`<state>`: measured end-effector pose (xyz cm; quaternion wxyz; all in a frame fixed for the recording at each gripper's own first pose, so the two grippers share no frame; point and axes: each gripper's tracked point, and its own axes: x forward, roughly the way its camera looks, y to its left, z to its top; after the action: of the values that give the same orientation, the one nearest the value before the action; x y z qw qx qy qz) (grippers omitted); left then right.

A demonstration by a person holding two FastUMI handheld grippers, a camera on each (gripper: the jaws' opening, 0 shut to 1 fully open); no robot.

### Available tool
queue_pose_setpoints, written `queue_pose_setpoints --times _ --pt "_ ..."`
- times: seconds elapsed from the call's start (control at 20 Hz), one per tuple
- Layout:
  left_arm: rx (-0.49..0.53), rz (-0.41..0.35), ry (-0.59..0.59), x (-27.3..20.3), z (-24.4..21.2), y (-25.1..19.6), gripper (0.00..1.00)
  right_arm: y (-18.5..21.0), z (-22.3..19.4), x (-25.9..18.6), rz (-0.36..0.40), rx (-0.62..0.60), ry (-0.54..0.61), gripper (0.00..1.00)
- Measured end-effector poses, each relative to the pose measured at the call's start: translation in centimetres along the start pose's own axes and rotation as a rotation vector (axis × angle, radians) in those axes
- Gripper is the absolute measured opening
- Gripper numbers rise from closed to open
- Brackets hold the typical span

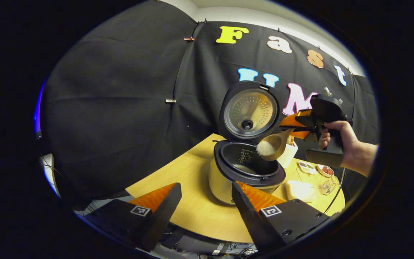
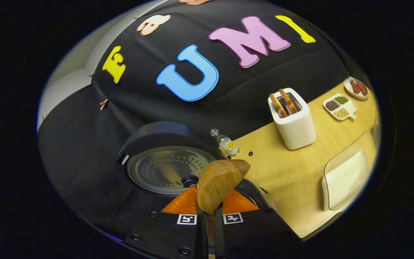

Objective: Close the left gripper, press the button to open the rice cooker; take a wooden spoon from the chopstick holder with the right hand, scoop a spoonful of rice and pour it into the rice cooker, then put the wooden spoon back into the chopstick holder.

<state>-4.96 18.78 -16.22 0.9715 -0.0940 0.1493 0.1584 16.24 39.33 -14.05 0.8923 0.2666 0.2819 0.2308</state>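
Centre frame: cooker [image 1: 235, 172] on the table [image 1: 178, 180], lid [image 1: 249, 110] raised. Right tool [image 1: 293, 126], upper right, clamps a spoon [image 1: 273, 145] of rice [image 1: 265, 148] tilted over the pot. Left tool [image 1: 207, 196], bottom, fingers apart.

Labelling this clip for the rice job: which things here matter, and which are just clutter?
In use: rice cooker, open; wooden spoon of rice; right gripper; chopstick holder; rice container.
Lying about: small bottle, divided dish, small plate.
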Motion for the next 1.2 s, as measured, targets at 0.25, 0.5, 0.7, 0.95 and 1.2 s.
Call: queue_pose_setpoints --times 0.25,0.5,0.7,0.95,1.2 --pt "-0.003 0.015 0.018 0.6 -0.7 1.8 0.95 2.2 -2.5 1.1 0.066 -0.374 -0.013 0.12" --pt "0.056 0.037 0.054 0.4 -2.2 2.7 0.95 4.4 -4.6 0.9 0.154 -0.671 -0.021 0.12" --pt "0.038 0.028 0.048 0.3 -2.2 2.1 0.96 5.0 -6.4 0.7 0.218 -0.811 -0.014 0.12" --pt "0.06 0.019 0.006 0.5 -0.9 1.2 0.95 4.9 -8.2 0.2 0.264 -0.968 -0.013 0.12" --pt "0.059 -0.012 -0.015 0.8 -0.1 -0.7 0.95 3.2 -5.2 -0.5 0.186 -0.723 0.007 0.12"
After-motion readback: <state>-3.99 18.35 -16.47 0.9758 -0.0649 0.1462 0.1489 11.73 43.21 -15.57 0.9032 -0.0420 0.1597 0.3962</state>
